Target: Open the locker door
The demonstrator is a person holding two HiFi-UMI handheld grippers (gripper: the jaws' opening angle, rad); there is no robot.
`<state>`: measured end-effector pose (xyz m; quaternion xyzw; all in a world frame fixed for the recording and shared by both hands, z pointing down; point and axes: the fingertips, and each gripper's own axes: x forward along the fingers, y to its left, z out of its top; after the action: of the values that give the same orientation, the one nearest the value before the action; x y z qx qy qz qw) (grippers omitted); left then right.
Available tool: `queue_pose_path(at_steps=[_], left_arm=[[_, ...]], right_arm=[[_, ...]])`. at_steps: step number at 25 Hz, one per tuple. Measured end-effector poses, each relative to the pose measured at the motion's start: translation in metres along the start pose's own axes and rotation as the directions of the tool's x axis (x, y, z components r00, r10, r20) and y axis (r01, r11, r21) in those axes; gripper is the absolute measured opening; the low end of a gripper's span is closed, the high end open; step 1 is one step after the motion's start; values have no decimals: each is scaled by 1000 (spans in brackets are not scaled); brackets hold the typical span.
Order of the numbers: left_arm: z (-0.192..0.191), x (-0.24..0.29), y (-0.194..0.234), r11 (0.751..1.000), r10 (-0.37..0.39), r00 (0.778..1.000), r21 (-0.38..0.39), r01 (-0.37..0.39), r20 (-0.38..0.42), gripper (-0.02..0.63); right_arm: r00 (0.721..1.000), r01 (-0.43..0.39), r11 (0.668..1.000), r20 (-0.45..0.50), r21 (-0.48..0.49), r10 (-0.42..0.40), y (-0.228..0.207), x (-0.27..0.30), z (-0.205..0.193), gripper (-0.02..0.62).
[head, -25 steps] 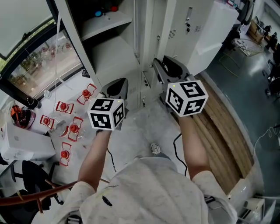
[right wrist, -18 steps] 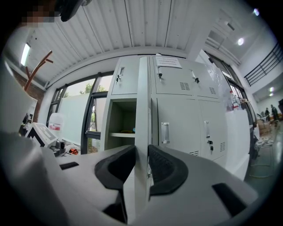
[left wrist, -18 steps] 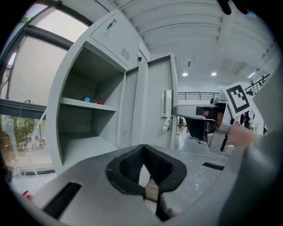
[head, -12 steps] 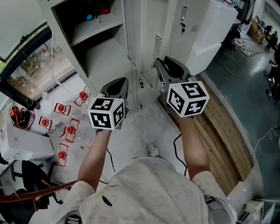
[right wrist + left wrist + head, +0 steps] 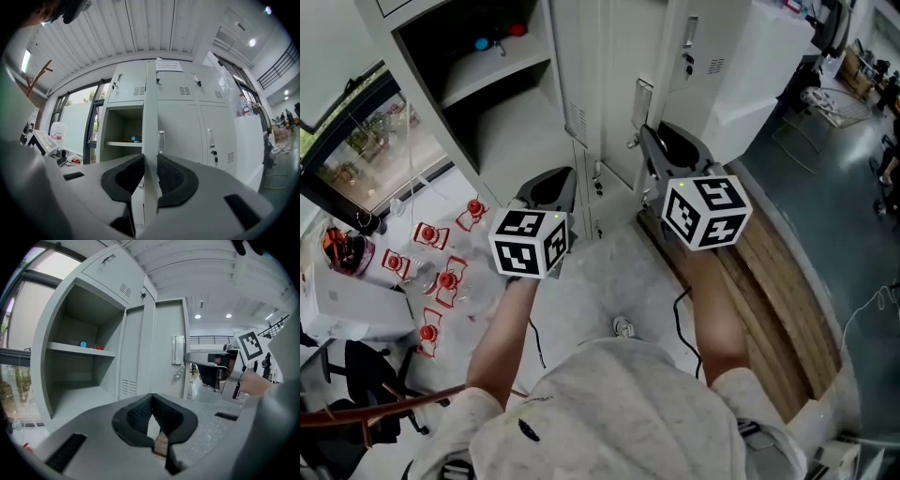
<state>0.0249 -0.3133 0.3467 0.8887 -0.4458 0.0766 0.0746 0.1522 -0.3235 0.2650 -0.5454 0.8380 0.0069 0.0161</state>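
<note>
While my right gripper reaches level toward 12 o'clock, its jaws have just been closing, and they now pinch the free edge of the locker door. In the right gripper view that edge stands upright and edge-on between the two dark pads, with both pads against it. The door hangs partly swung out from the locker, and its handle sits on the face turned toward my left side.

My left gripper hovers beside the right one, at about 9 o'clock from it, pointing slightly down. Its pad tips are together and it holds nothing.

At 10 o'clock from the door, one compartment stands open. On its shelf lie a small blue thing and a small red thing. Down on the pale floor, at 8 o'clock from my left gripper, several small red pieces are scattered about.
</note>
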Motion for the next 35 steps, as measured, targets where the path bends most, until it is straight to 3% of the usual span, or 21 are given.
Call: queue_pose_path(at_steps=[20,35], left_arm=[[6,24,-8,999,39,999,4,-39,-2,6],[8,21,-9,999,44,999,4,-44,0,6]], right_arm=[[1000,-1,1000,-15,3,1,-52,14,-1,83],[999,51,998,-18,-44,-51,-56,15,0,86]])
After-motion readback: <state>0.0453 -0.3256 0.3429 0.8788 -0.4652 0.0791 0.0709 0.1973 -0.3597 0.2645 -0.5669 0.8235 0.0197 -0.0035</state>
